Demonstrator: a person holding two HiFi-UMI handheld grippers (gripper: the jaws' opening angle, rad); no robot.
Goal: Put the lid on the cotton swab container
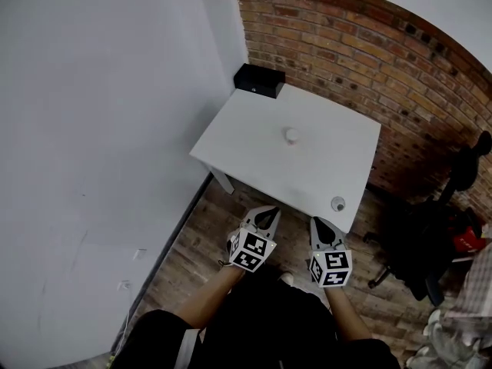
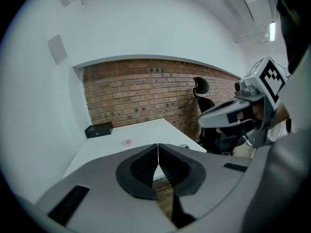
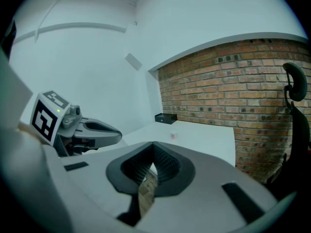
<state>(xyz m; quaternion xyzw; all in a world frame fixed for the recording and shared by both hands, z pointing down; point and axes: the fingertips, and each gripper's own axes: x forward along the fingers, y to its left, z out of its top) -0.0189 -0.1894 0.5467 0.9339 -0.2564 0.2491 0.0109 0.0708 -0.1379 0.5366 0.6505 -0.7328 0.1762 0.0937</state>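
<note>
The small, pale cotton swab container [image 1: 290,135] stands near the middle of the white table [image 1: 254,137]. Its round lid [image 1: 337,203] lies apart from it by the table's near right edge. Both grippers hang in front of the table, short of its near edge and over the floor. My left gripper [image 1: 268,211] is shut with nothing in it, and so is my right gripper [image 1: 317,221]. In the left gripper view the jaws [image 2: 158,145] meet, with the container [image 2: 128,142] and the lid [image 2: 184,146] far beyond. In the right gripper view the jaws [image 3: 153,143] meet and the container [image 3: 173,136] is distant.
A black box [image 1: 259,80] sits at the table's far left corner against the brick wall [image 1: 369,60]. A white wall [image 1: 100,129] runs along the left. A black office chair [image 1: 427,244] stands right of the table on the wood floor [image 1: 192,244].
</note>
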